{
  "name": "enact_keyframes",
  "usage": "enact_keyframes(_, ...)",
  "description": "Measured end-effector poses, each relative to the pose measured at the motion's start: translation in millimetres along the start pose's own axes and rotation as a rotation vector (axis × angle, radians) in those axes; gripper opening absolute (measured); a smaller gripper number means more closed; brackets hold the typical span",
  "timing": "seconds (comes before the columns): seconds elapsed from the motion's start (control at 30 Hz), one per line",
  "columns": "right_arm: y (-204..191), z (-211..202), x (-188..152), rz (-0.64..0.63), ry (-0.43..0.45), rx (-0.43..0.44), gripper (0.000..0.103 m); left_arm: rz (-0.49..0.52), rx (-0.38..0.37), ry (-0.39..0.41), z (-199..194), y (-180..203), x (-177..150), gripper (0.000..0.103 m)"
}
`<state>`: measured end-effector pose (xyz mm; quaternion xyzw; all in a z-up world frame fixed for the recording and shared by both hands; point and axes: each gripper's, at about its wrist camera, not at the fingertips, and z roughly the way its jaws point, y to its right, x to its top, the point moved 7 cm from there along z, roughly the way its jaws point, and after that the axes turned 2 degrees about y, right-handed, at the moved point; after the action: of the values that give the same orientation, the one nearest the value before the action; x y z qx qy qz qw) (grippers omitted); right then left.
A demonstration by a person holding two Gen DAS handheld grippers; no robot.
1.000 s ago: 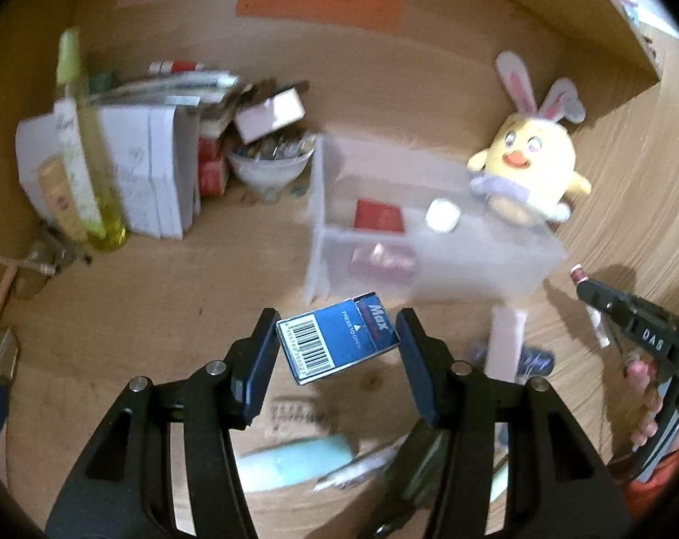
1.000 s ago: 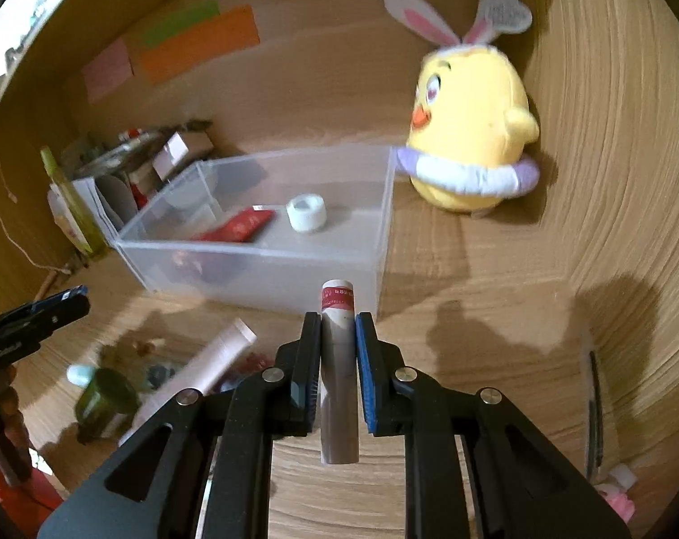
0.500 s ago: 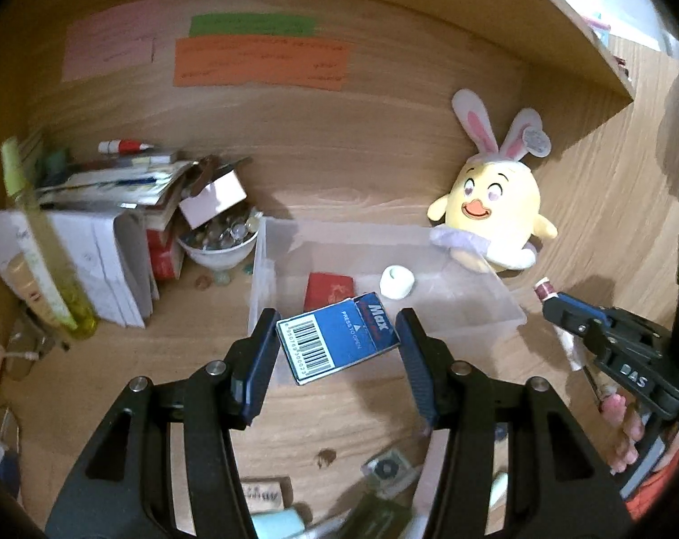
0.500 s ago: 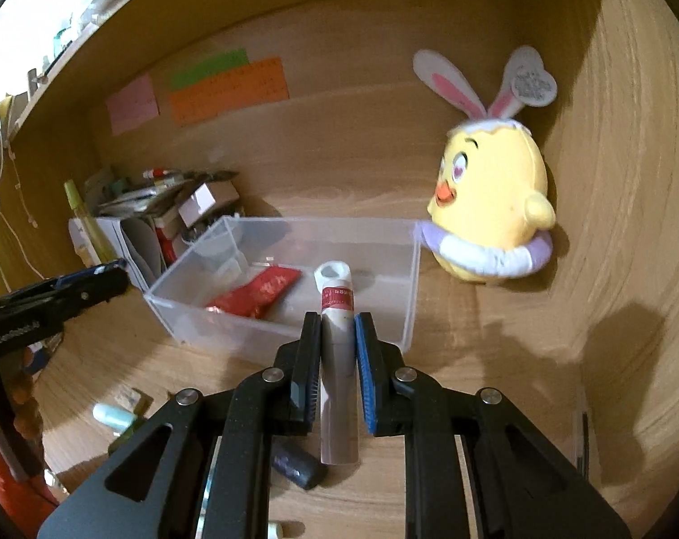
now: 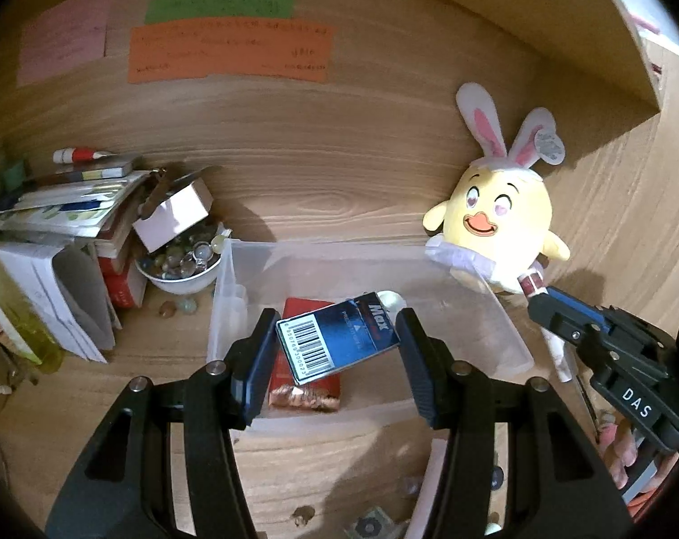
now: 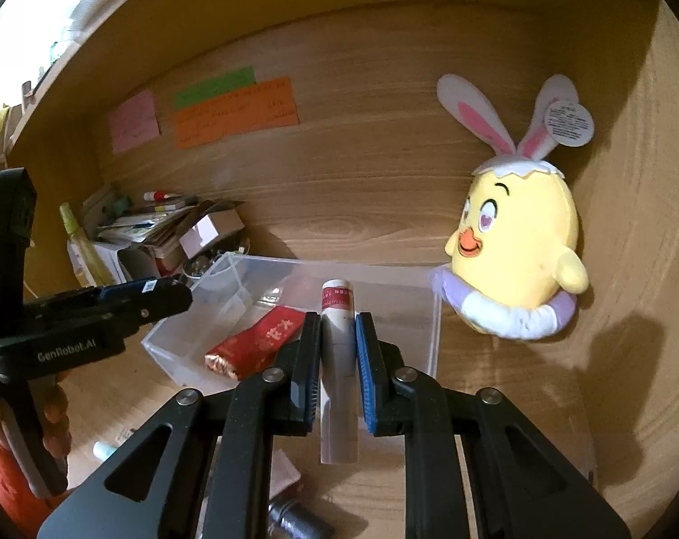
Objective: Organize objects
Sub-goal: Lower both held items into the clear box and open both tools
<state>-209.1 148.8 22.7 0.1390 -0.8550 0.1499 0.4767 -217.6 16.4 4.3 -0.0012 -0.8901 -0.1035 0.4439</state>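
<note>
Left gripper [image 5: 337, 346], bottom centre of left wrist view, clamps a blue Max staple box [image 5: 339, 341], barcode end lower left, held over the clear plastic bin [image 5: 496, 328]. Right gripper [image 6: 338, 359], bottom centre of right wrist view, jaws narrow, pinches a white tube with red label [image 6: 338, 341], upright. Behind both: bin at frame centre holding a red packet [image 6: 254, 343]. Yellow chick plush with bunny ears [image 6: 514, 251] just right of bin. Bowl of marbles [image 5: 180, 265] and stacked papers [image 5: 65, 206] left. Sticky notes [image 5: 229, 51] on back wall, upper centre.
</note>
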Motion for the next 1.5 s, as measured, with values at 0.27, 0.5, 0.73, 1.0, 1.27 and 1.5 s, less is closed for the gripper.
enact_keyframes(0.27, 2, 30, 6, -0.003, -0.039, 0.001, 0.014, -0.015, -0.008, -0.07, 31, -6, -3, 0.053)
enact_keyframes(0.5, 5, 57, 3, -0.001, -0.088, 0.001, 0.014, 0.001, 0.007, -0.128, 56, -10, -12, 0.053)
enact_keyframes(0.73, 7, 86, -15, -0.007, -0.163, -0.006, 0.014, 0.026, 0.019, -0.177, 77, -10, -20, 0.053)
enact_keyframes(1.0, 10, 101, -28, -0.02, -0.22, -0.022, 0.014, 0.07, 0.01, -0.218, 91, -1, -30, 0.053)
enact_keyframes(1.27, 7, 110, -38, -0.056, -0.257, -0.046, 0.014, 0.064, 0.008, -0.242, 91, -3, -36, 0.054)
enact_keyframes(1.5, 7, 112, -40, -0.079, -0.273, -0.073, 0.014, 0.098, 0.007, -0.219, 78, 3, -36, 0.062)
